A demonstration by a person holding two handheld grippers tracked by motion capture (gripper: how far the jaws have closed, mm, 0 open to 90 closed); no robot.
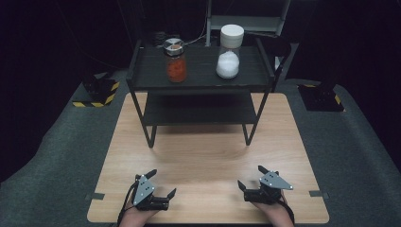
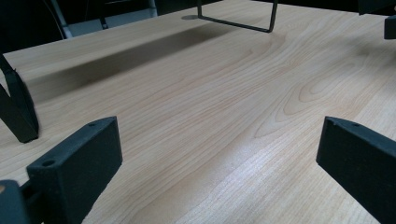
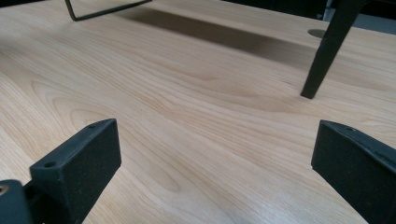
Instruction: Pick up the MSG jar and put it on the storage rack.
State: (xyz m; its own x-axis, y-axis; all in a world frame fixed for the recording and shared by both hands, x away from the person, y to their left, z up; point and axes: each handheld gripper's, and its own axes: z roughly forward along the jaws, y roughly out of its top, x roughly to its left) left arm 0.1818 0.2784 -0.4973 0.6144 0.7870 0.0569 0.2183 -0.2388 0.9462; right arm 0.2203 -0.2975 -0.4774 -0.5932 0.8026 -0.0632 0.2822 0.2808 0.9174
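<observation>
A: Nearest the camera: left gripper (image 1: 163, 183) and right gripper (image 1: 250, 177), both jaws spread wide, holding nothing, low over the worktop (image 1: 203, 156).

B: Beyond that?

A: Black two-tier rack (image 1: 201, 78), well ahead of both grippers. On its top shelf, jar of orange stuff (image 1: 175, 60) ahead of the left gripper, white-lidded jar of white powder (image 1: 229, 52) ahead of the right.

B: Progress?

A: Looks unstarted. Both jars untouched, far from the grippers; reach and grasp all remain.

B: Labels?

A: No readable writing.
</observation>
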